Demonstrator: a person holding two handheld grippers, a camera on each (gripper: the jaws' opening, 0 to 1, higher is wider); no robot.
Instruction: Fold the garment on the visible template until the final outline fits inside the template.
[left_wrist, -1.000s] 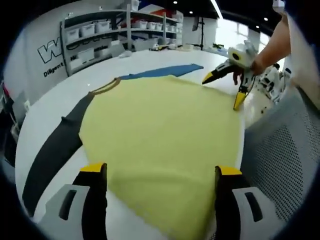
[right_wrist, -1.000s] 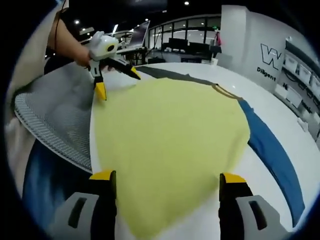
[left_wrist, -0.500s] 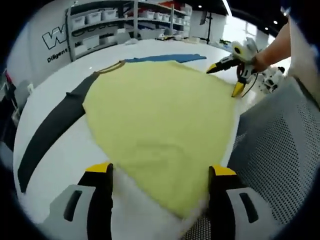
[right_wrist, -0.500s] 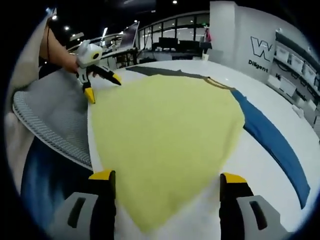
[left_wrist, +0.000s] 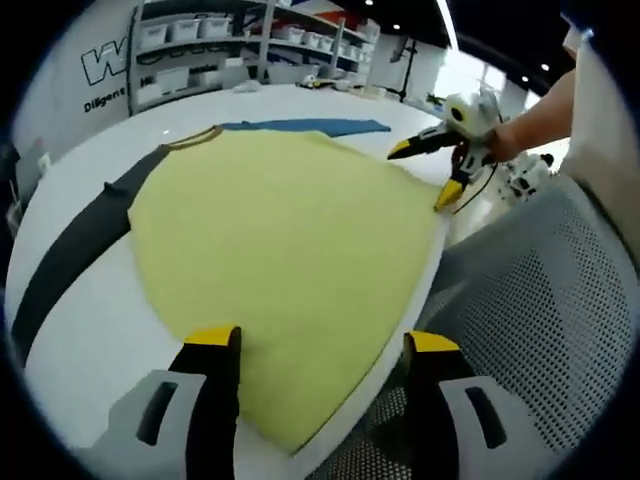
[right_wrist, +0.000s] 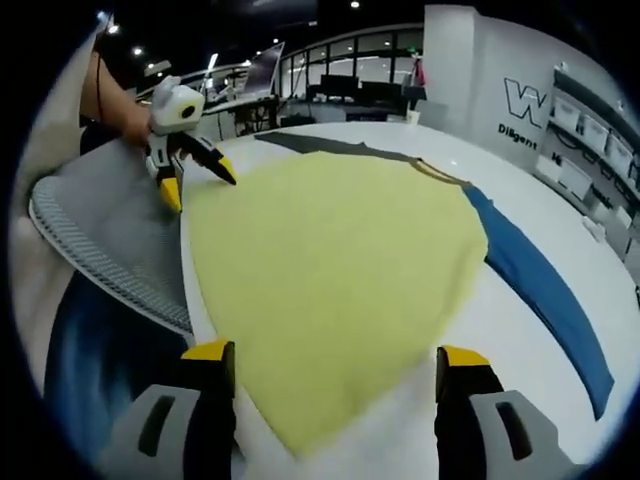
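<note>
Yellow knit, 1 garment (left_wrist: 280, 260), lay spread flat on the white tabletop (left_wrist: 90, 330), its hem running along the edge nearest the person and the mesh chair back (left_wrist: 520, 330). A dark sleeve (left_wrist: 60, 260) reached out on one side and a blue sleeve (left_wrist: 300, 126) on the other; a ribbed collar (left_wrist: 195, 137) sat at the far end. The surface looked smooth, with no fold yet made. No template outline could be made out under or around the cloth.

Change over the last second: in the left gripper view the hem corner had slid lower and nearer between that view's own jaws, and the chair mesh had taken more of the right side. This read as the camera drawing back and down toward the tabletop edge, not as cloth moving. In the right gripper view the scene held nearly as it was 0.5 s earlier. Judgement: both grippers were lining up on the 2 hem corners for a first fold; the task stood at its start.

Left gripper (right_wrist: 188, 178): jaws apart, gripping nothing, tips just above the near left corner. Right gripper (left_wrist: 425, 172): jaws spread, nothing held, poised at the opposite corner.
</note>
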